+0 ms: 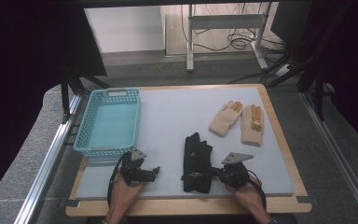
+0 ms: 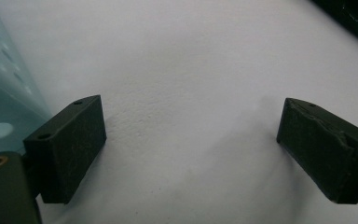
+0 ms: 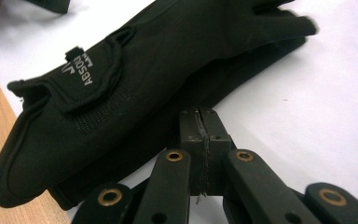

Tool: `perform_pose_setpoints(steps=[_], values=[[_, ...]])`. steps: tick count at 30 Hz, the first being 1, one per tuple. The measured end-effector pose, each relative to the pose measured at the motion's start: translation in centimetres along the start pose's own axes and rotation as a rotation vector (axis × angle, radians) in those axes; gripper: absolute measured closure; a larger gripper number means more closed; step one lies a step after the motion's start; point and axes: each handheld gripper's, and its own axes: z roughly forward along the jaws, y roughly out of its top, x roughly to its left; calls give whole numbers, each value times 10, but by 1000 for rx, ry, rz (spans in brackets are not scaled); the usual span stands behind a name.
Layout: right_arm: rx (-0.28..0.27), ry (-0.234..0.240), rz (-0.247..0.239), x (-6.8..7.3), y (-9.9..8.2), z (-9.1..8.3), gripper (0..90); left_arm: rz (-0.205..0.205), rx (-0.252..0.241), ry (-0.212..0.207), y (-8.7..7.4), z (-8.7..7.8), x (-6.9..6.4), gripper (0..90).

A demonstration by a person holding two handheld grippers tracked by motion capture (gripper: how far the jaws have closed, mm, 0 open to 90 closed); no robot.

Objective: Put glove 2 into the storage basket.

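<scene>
Nearest, the wooden table edge (image 1: 191,206) is showing beyond the grey mat (image 1: 177,116) that is covering the board. The left gripper (image 1: 154,173) is hovering over bare mat with its jaws standing wide apart and nothing between them. The right gripper (image 1: 214,173) is sitting with its jaws pressed together at the edge of the black gloves (image 1: 196,163), which are lying stacked near the front edge; whether any fabric is pinched I cannot quite tell. Open mat is stretching behind them. Farther back, a teal basket (image 1: 108,122) is sitting at the left edge, and two beige gloves (image 1: 238,120) are lying at the right. Beyond, grey floor and desk legs (image 1: 191,42) are showing.
</scene>
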Motion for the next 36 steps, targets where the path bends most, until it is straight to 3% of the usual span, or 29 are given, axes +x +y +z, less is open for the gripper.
perform_pose_setpoints(steps=[3, 7, 11, 15, 23, 36], values=[[0, 10, -13, 2, 3, 4, 882, -16, -3, -11, -1, -2, 2, 79], [3, 19, -23, 6, 6, 9, 881, 3, 8, 14, -4, -4, 2, 79], [0, 31, -28, 9, 11, 15, 881, -5, 14, 33, -7, -7, 7, 55], [1, 43, -31, 13, 17, 24, 881, -4, 16, 28, -9, -9, 12, 45], [9, 36, -52, 19, 29, 38, 878, 6, 21, 20, -10, -9, 13, 47], [19, 17, -90, 25, 50, 61, 869, -13, 15, 28, -9, -8, 11, 41]])
